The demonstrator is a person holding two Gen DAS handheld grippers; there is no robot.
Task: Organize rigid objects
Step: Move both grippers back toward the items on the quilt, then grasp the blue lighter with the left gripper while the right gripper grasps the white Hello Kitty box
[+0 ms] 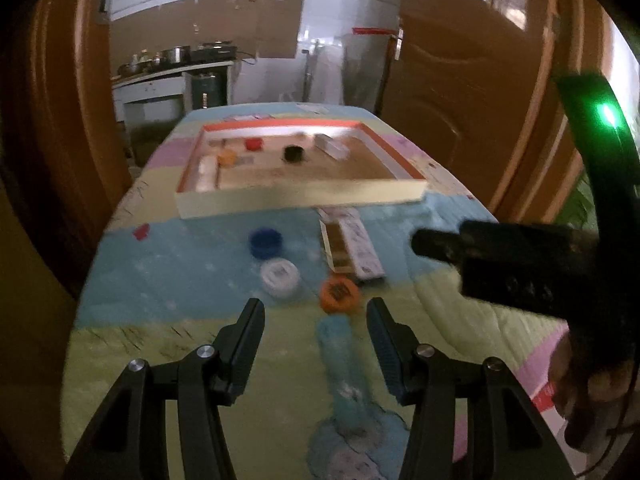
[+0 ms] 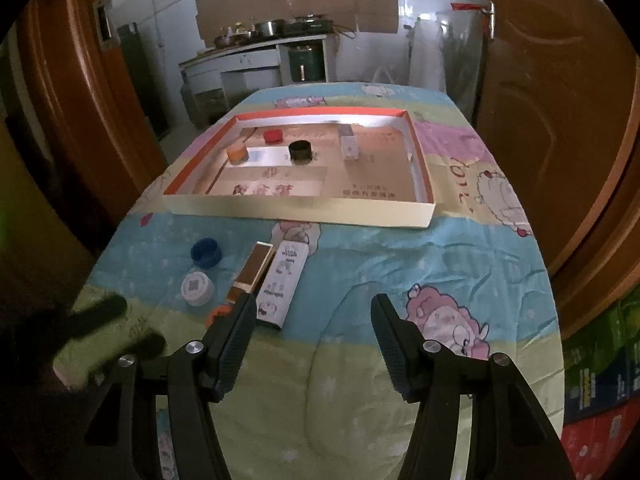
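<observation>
From the left wrist, my left gripper (image 1: 316,316) hangs spread apart and empty above the table (image 1: 168,248), with a pale blue tube (image 1: 340,364) lying between its fingers and an orange cap (image 1: 339,294) just ahead.

From the right wrist, my right gripper (image 2: 314,314) is also apart, holding nothing; a white box (image 2: 282,282) lies beside its left finger, and the tray (image 2: 304,208) sits beyond.

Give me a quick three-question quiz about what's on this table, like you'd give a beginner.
1. True or false: the black cap lies inside the tray.
2. Which cap sits nearest the white cap on the cloth? A) blue cap B) red cap C) black cap
3. Fill in: both the left gripper and the right gripper have their fingers ____.

Key: 1 true; 2 A; 3 open.
</observation>
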